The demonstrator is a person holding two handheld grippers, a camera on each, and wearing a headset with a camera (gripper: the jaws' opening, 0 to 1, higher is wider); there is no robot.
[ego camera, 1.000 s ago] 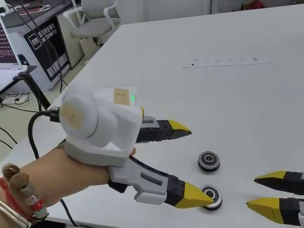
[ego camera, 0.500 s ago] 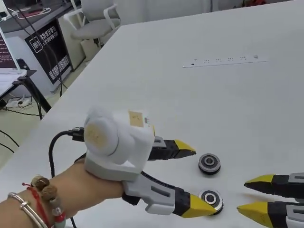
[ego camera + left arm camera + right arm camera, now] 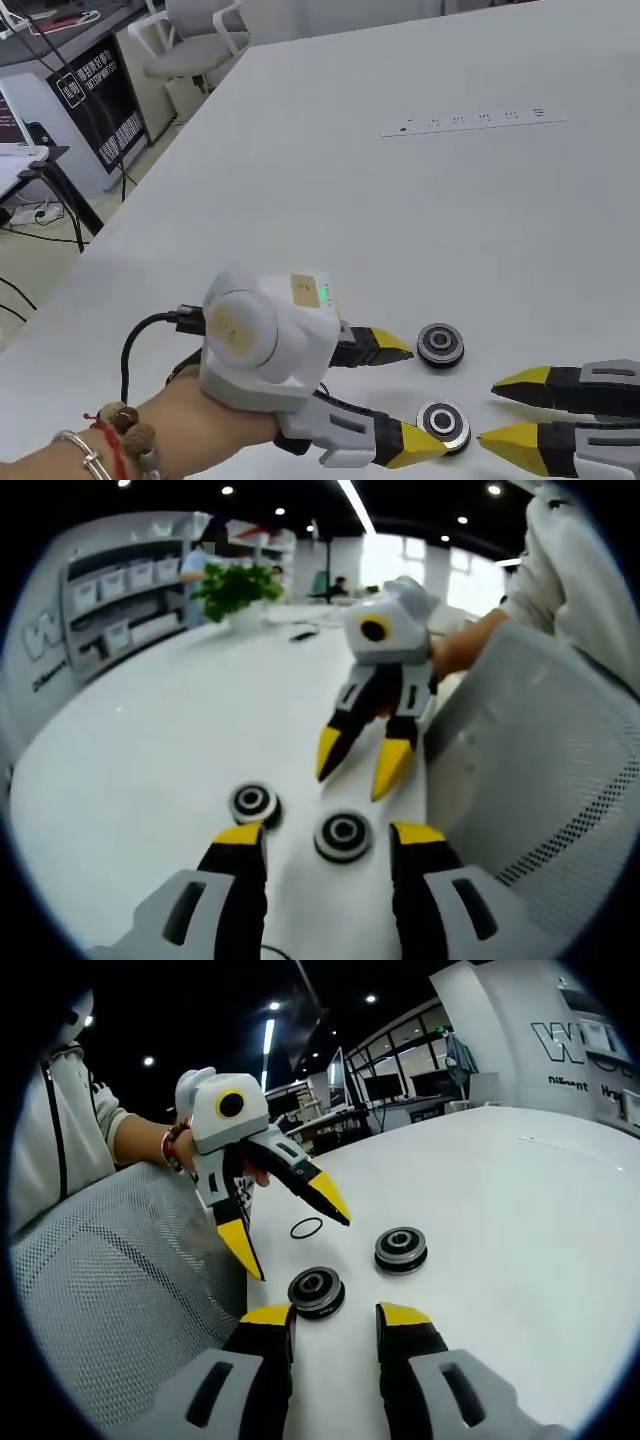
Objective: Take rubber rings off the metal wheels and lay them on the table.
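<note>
L gripper (image 3: 418,398) & R gripper (image 3: 491,410), both w/ jaws apart, are flanking near wheel (image 3: 443,421) on tabletop (image 3: 400,220), prob. so one steadies it while other strips it.

head view: high, looking forward and down across the table (image 3: 420,200) | left gripper view: low, close, facing the right gripper (image 3: 355,773) | right gripper view: opposite way (toward the left gripper (image 3: 292,1232)) | shared by all three: two wheels (image 3: 440,343)

Office chair (image 3: 192,58), power strip (image 3: 475,123), plant (image 3: 238,585)
</note>
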